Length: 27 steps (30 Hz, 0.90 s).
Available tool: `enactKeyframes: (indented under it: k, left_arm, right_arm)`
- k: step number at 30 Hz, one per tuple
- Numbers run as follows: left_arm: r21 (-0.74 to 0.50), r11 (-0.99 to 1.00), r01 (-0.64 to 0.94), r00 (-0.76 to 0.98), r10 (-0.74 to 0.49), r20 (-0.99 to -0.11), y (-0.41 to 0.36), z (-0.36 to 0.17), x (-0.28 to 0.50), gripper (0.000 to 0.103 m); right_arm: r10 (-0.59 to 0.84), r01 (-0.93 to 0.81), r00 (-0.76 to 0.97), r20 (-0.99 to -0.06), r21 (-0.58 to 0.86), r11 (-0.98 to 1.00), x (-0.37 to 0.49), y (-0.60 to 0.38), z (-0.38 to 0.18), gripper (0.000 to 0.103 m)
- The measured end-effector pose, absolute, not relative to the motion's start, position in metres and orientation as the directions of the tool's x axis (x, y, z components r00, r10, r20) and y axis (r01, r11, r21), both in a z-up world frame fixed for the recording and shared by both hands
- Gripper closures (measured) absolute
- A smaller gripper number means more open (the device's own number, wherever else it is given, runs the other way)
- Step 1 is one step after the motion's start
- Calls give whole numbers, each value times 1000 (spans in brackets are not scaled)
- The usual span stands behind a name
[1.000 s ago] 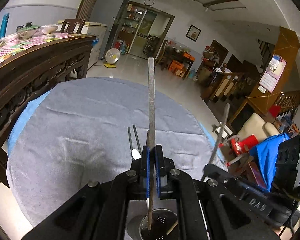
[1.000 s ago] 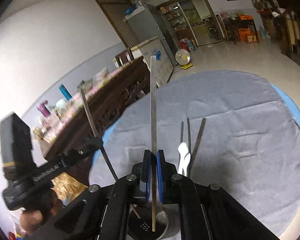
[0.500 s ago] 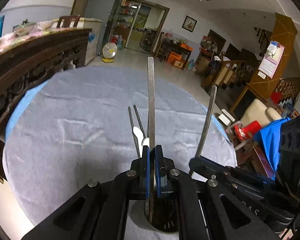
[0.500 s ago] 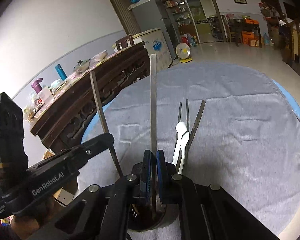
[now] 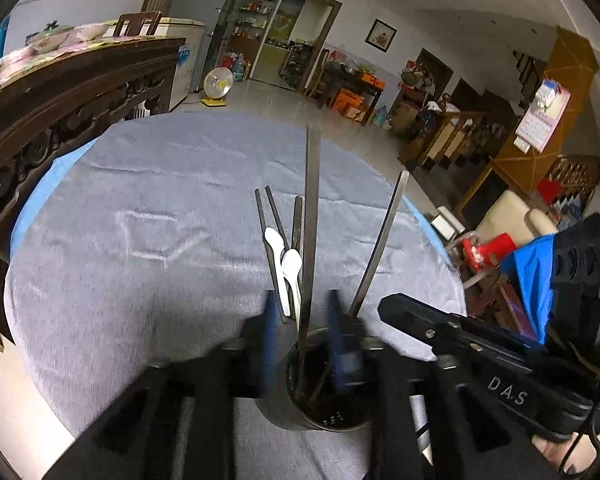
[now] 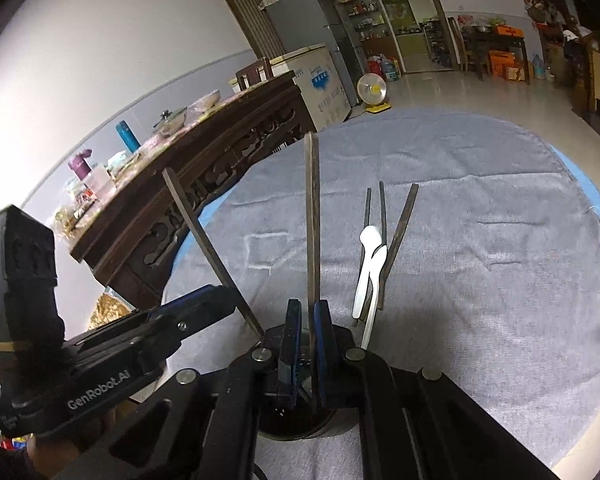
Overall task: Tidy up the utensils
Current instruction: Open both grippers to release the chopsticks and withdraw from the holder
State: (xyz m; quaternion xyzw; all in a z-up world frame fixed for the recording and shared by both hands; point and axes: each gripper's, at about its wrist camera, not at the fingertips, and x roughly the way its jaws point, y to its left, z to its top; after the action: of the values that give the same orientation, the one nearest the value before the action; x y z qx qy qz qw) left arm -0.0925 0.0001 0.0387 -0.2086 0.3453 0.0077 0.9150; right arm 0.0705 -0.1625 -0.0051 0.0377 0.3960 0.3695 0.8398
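Observation:
A dark metal utensil holder (image 5: 320, 396) stands on the grey cloth, right under both grippers; it also shows in the right wrist view (image 6: 296, 420). My left gripper (image 5: 300, 320) has its jaws spread, and the chopstick (image 5: 311, 216) stands loose between them with its tip in the holder. My right gripper (image 6: 307, 320) has its jaws slightly apart around a second chopstick (image 6: 312, 216), whose tip is in the holder; this chopstick (image 5: 380, 240) leans right in the left wrist view. Two white spoons (image 5: 284, 264) and dark chopsticks (image 5: 272, 212) lie on the cloth beyond.
The round table's grey cloth (image 5: 140, 208) lies over a blue one (image 5: 36, 200). A carved dark wood sideboard (image 6: 204, 184) stands to the left. The table's far edge drops to the tiled floor (image 5: 268, 96).
Both grippers came down over the holder with their chopsticks. My left gripper has opened and let go of its chopstick. The right jaws have parted a little.

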Motion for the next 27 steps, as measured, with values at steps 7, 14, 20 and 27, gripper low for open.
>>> enactKeyframes:
  k: [7,14,20,27]
  left_arm:
    - [-420,889,-185,836,-83,-543,25,72,-118,42]
    - [-385,841,-381,816,110,-568,69,68,-121,24]
    - [-242,840,-486,616,133,-777,88,-2,-85,24]
    - [-196,858,-474,479,64,-876,92,-68,-61,24]
  right_arm:
    - [703,-563,431,-565,440,699,77,-194,21,73]
    - [663,-440,516,-543,496,749,98,-241,18,30]
    - [562,-303,449,-694,474,827,128,-253,-40,30]
    - [536,-316,304,-787,448,836,152,-237,-94,55]
